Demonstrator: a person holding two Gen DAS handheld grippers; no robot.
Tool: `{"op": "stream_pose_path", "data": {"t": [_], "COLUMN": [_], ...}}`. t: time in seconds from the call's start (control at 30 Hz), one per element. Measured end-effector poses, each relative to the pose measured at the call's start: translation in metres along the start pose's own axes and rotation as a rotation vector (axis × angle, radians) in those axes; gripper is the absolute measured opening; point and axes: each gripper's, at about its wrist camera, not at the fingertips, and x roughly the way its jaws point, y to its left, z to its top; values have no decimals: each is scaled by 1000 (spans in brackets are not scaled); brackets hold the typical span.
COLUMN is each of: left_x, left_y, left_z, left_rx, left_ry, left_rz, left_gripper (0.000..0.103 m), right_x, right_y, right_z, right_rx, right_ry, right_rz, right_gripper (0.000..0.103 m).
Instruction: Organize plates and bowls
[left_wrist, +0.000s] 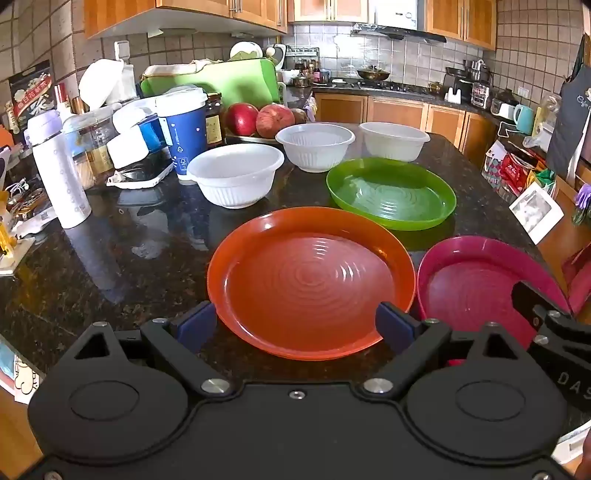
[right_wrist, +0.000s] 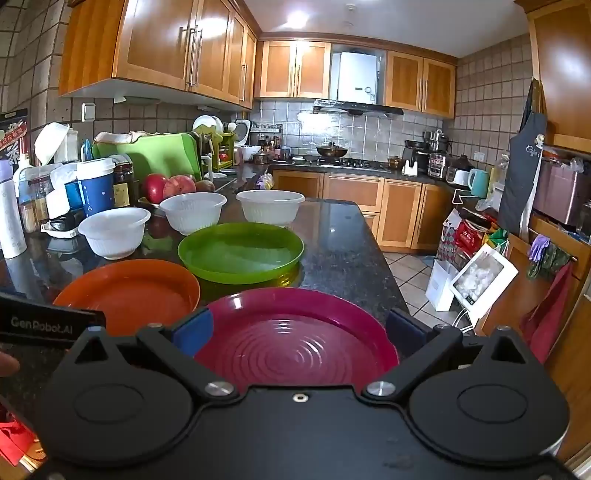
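Looking over the dark stone surface (left_wrist: 129, 280) | we see orange plate (left_wrist: 310, 280) in front of our left gripper (left_wrist: 297, 325), jaws spread wide, empty | pink plate (right_wrist: 295, 332) before our right gripper (right_wrist: 299, 332), also spread, empty | green plate (left_wrist: 391, 192) behind | three white bowls (left_wrist: 236, 173) in back row
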Motion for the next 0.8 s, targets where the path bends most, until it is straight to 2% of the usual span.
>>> {"op": "stream_pose_path", "data": {"t": [0.37,0.57,0.7,0.8], "left_x": [0,-1,-1,0], "left_y": [-3,1,1,0], "left_z": [-3,-3,-3,-3], "left_rx": [19,-7,-6,-5], "left_ry": [5,1,2,9], "left_rz": [6,-30,-15,-14], "left_gripper": [93,93,93,93], "right_x": [0,-4,-7,-6], "right_y": [3,8,9,8], "right_z": [-2,-2,-2,-2], "right_rx": [-27,-76,-79,-68], "right_ry": [-9,-37,-65,-52], "right_rz": [1,-15,-10,-14], "right_gripper": [102,100,99,98]}}
